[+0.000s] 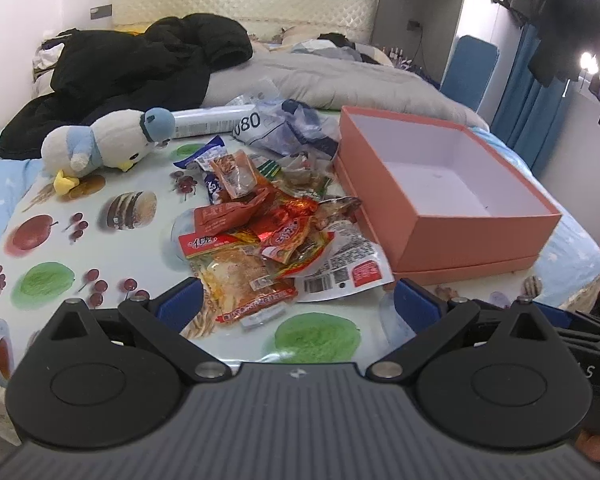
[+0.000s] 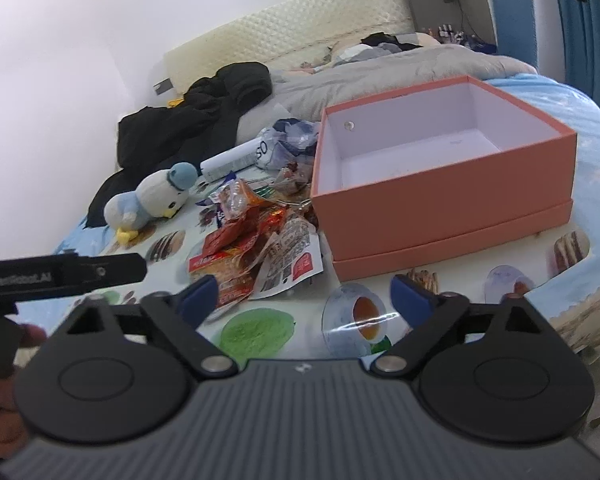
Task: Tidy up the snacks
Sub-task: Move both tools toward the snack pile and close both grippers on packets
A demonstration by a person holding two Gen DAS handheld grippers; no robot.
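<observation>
A heap of snack packets [image 1: 260, 236] in red, orange and clear wrappers lies on a fruit-print cloth [image 1: 60, 248] on the bed; it also shows in the right wrist view [image 2: 256, 248]. An open, empty salmon-pink box [image 1: 452, 188] stands right of the heap, and shows in the right wrist view too [image 2: 440, 184]. My left gripper [image 1: 296, 304] is open and empty, just short of the near packets. My right gripper [image 2: 304, 296] is open and empty, in front of the box's near corner. The left gripper's body [image 2: 60, 272] shows at the left of the right wrist view.
A blue-and-white plush bird [image 1: 108, 144] lies left of the heap. A white tube [image 1: 212, 120] and a crumpled plastic bag [image 1: 296, 128] lie behind it. A black jacket [image 1: 140, 68] and grey duvet [image 1: 340, 80] cover the far bed. The bed edge is near right [image 2: 580, 300].
</observation>
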